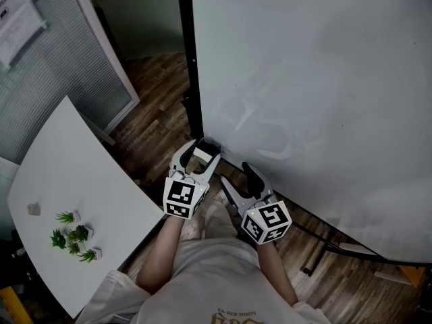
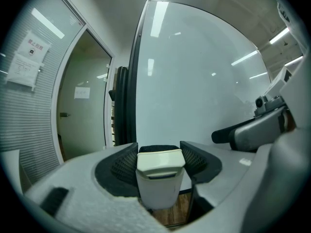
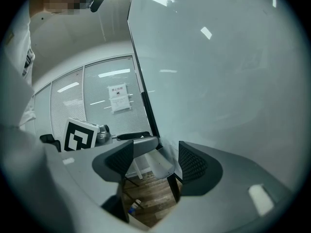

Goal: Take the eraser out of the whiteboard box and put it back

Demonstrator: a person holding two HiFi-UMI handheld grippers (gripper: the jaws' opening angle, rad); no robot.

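The person's shirt (image 1: pixel 223 275) fills the near edge, and 2 forearms reach out from it toward the lower left corner of the whiteboard (image 1: pixel 304 79). The left claw (image 1: pixel 202 150) is clenched on the eraser (image 1: pixel 201 155), whose pale body sits upright between the ribbed pads with its dark felt side facing away toward the board. The right claw (image 1: pixel 239 181) hangs just beside it, its jaws apart and nothing between them. I would say the taking-out half is done and the return is in hand. I cannot make out the box in any view, so the next move calls for finding it first. The eraser would then need squaring over the opening and lowering in before the grip lets go. The white bench (image 1: pixel 74 174) stands well apart at the left.
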